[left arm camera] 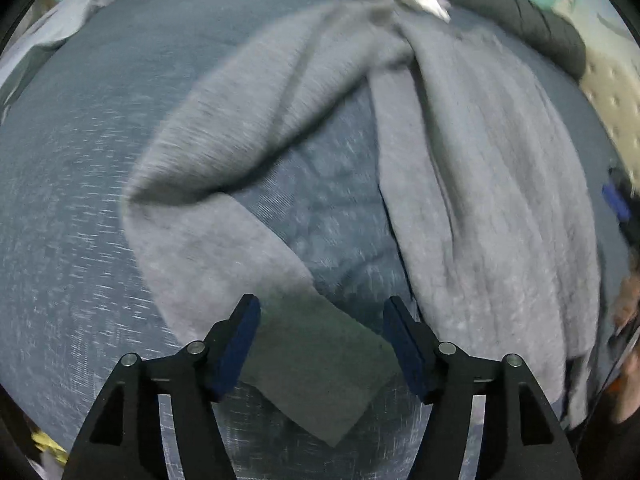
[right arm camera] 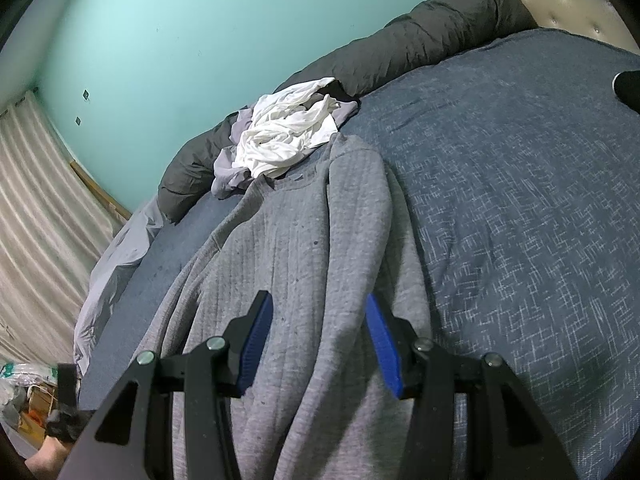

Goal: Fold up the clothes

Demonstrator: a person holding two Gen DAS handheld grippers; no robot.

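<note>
A: Starting at the left, what does the left hand-held gripper have?

B: Nothing. Its jaws stand wide above the sleeve cuff of the grey sweater, pads clear of the cloth.

A: And the right hand-held gripper?

B: Half open over the sweater body at centre frame, gripping nothing.

A: Progress?

B: Early, I'd judge. The sweater lies rumpled on the bed, and the white pile at upper centre is unfolded.
</note>
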